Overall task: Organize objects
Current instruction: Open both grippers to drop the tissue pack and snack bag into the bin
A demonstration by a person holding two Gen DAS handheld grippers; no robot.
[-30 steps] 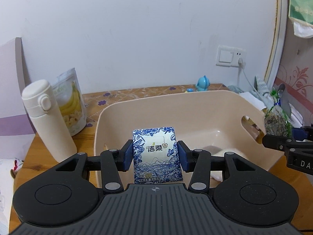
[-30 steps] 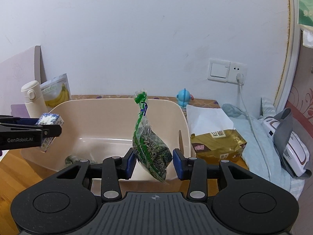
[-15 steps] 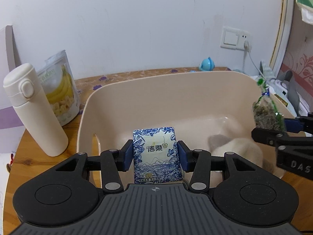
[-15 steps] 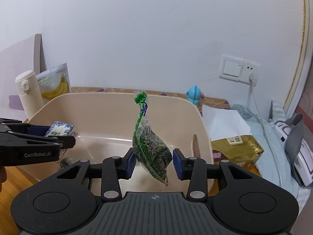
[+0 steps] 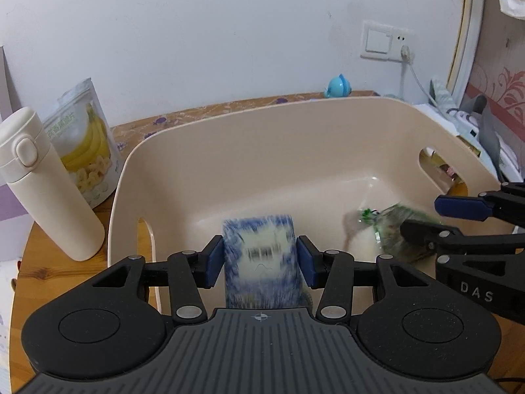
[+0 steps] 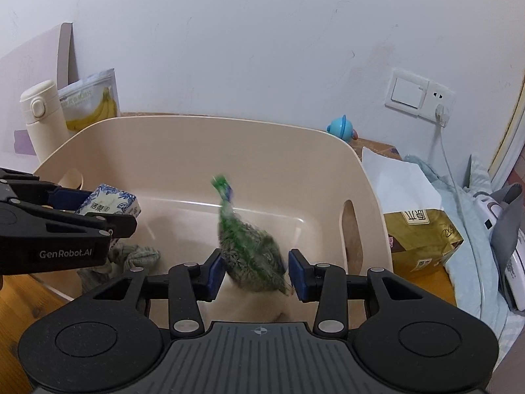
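A beige plastic basket point(image 5: 295, 131) fills both views, and shows in the right wrist view point(image 6: 203, 138) too. My left gripper point(image 5: 261, 262) is over its near side with the jaws spread. The blue-and-white tissue pack point(image 5: 262, 259) between them is motion-blurred and drops free; it also shows in the right wrist view point(image 6: 110, 202). My right gripper point(image 6: 252, 274) is open over the basket's right part. The green bag of seeds point(image 6: 249, 249) is blurred and slips down between the pads; it also shows in the left wrist view point(image 5: 393, 229).
A cream flask point(image 5: 42, 184) and a banana chip pouch point(image 5: 85, 141) stand left of the basket. A grey cloth point(image 6: 131, 256) lies inside it. A gold packet point(image 6: 423, 239), white paper and bedding lie to the right. A blue toy point(image 5: 338, 87) sits by the wall.
Both grippers moved over the basket and opened. The tissue pack and the seed bag have come loose and are falling, both blurred.
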